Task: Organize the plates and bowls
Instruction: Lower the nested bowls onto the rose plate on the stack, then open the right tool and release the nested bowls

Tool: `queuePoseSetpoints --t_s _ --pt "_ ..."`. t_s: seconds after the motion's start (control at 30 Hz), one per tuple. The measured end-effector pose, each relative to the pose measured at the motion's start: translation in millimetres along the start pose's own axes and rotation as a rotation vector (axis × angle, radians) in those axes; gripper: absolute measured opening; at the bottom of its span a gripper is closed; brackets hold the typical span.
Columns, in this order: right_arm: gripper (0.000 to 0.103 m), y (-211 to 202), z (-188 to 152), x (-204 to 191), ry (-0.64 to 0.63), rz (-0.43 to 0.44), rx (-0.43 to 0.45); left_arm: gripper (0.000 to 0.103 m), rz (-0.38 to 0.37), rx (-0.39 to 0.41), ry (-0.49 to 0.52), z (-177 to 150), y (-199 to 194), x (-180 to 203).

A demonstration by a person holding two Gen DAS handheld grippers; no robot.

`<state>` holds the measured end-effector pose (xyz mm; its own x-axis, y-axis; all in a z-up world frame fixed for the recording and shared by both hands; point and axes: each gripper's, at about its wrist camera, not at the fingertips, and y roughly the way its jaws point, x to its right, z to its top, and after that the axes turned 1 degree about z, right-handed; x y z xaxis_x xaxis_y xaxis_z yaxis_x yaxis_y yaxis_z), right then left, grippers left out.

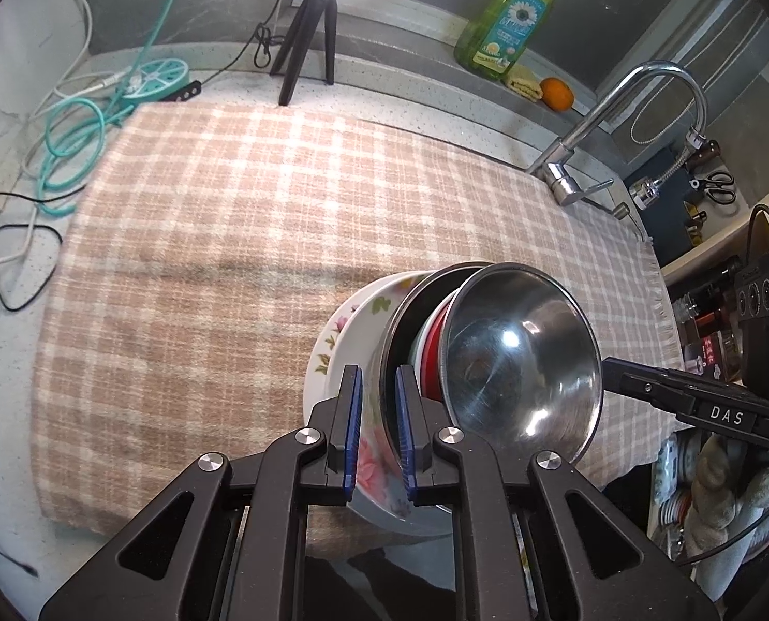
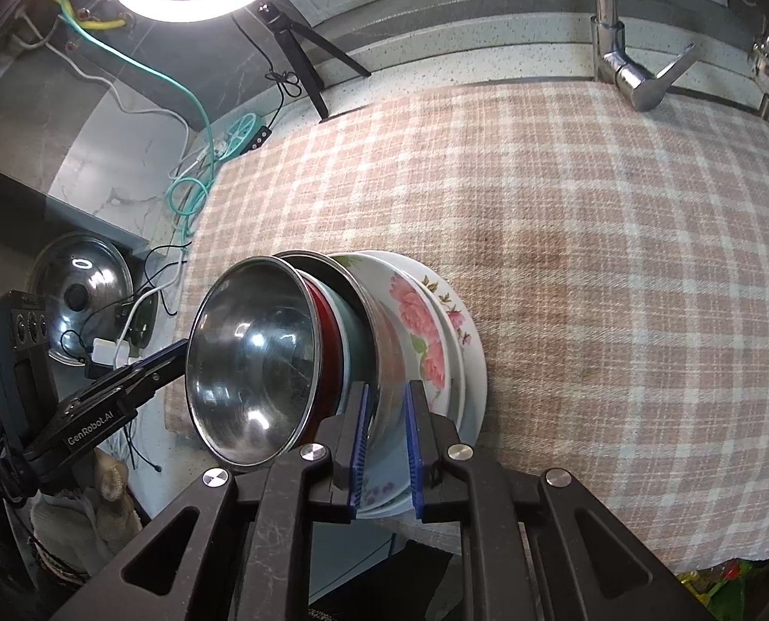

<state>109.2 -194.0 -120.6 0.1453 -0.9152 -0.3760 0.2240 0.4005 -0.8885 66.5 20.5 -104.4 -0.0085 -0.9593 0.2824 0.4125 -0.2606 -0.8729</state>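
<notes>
I am steering two handheld tongs over a stack of dishes at the near edge of a surface covered by a pink-and-cream checked cloth [image 1: 260,217]. The stack is nested: two floral plates [image 2: 436,331] at the bottom, then a wide steel dish [image 2: 379,341], a red bowl [image 2: 327,331], and a shiny steel bowl [image 1: 524,352] on top.

The left tongs [image 1: 379,429] are closed to a narrow gap on the stack's rim, one blue pad on the floral plate's side, the other inside the steel dish. The right tongs [image 2: 387,445] pinch the opposite rim the same way; the steel dish wall and plate edge sit between their pads. Both appear to be gripping, so I judge the stack is being carried or set down as one.

I expect this load to be heavy and stiff. The plates look ceramic, so brittle if dropped. The polished steel is likely slippery, and the loose upper bowls could slide if the stack tips. The rims seem the only sensible hold, on opposite sides and kept level.

Around it: a chrome faucet [image 2: 627,52] at the cloth's far edge, a black tripod [image 1: 307,26], a green soap bottle [image 1: 508,15], an orange [image 1: 558,94], teal cable [image 1: 74,139] to the left. A pot lid [image 2: 82,300] lies beyond the cloth's left edge. The cloth itself is clear of obstacles.
</notes>
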Motion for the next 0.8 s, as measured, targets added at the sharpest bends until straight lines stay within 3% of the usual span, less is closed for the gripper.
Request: queuePoseSetpoints --t_s 0.13,0.47,0.77,0.8 --pt "0.019 -9 -2 -3 -0.029 -0.029 0.034 0.018 0.015 0.027 0.016 -1 -7 4" --pt "0.029 -30 -5 -7 -0.082 -0.089 0.119 0.018 0.037 0.083 0.027 -4 -22 10" --pt "0.032 -43 -9 -6 -0.099 -0.124 0.196 0.029 0.054 0.122 0.039 -10 -33 15" --pt "0.032 -45 -10 -5 -0.100 -0.126 0.204 0.034 0.055 0.125 0.039 -11 -34 16"
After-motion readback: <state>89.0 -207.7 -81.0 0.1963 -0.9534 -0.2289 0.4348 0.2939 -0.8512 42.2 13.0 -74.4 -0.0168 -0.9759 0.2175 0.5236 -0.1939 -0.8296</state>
